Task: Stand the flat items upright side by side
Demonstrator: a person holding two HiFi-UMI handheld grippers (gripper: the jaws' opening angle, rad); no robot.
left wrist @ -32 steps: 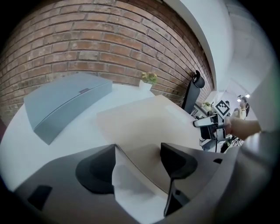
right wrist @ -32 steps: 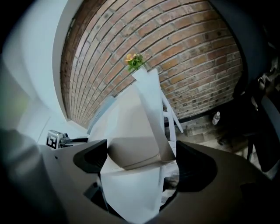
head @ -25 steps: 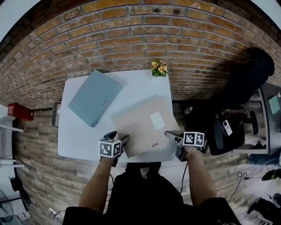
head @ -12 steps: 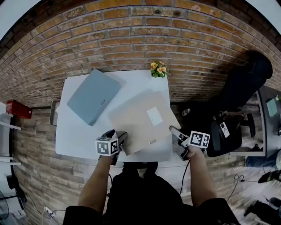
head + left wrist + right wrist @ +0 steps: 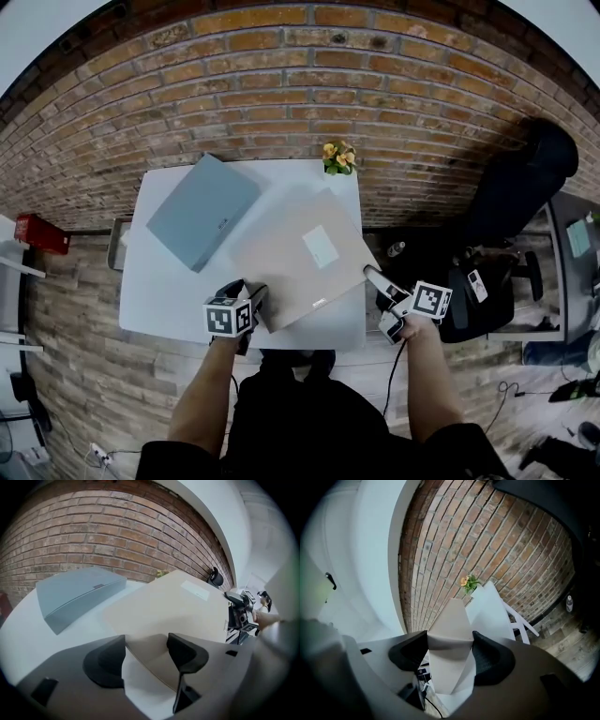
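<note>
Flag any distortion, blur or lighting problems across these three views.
Head view: heavy fisheye, the brick wall bows in arcs, centre sharp. Left gripper view: beige box crisp, its near corner shadowed, left rim vignetted. Right gripper view: tilted, left side washed out and blurry.

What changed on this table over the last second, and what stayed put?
The right claw closed on the right edge of the beige box and lifted it, so the box now tilts up on that side. The left claw narrowed its jaws around the box's near corner without clamping it, hardly moving. The grey box, flowers and table stayed put.
</note>
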